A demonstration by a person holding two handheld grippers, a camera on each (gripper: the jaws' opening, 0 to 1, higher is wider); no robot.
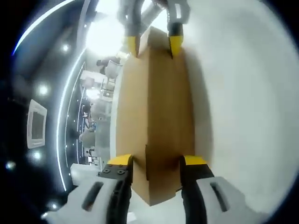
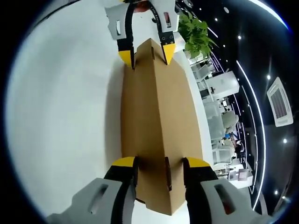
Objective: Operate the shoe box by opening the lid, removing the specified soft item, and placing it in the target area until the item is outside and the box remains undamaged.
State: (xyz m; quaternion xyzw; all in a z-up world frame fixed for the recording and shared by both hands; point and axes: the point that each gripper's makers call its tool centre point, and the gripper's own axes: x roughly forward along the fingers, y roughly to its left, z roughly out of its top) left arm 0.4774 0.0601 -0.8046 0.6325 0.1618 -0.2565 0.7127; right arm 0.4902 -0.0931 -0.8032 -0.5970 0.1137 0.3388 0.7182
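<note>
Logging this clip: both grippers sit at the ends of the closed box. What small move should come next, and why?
Probably lift the lid a little, both ends together. The box is closed on the white table. The left gripper and right gripper each straddle one end, so an even raise should spare the cardboard.

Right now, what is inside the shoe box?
Cannot be seen: the cardboard shoe box is closed, lid covering the inside. The left gripper and right gripper clamp its opposite ends on the white table.
</note>
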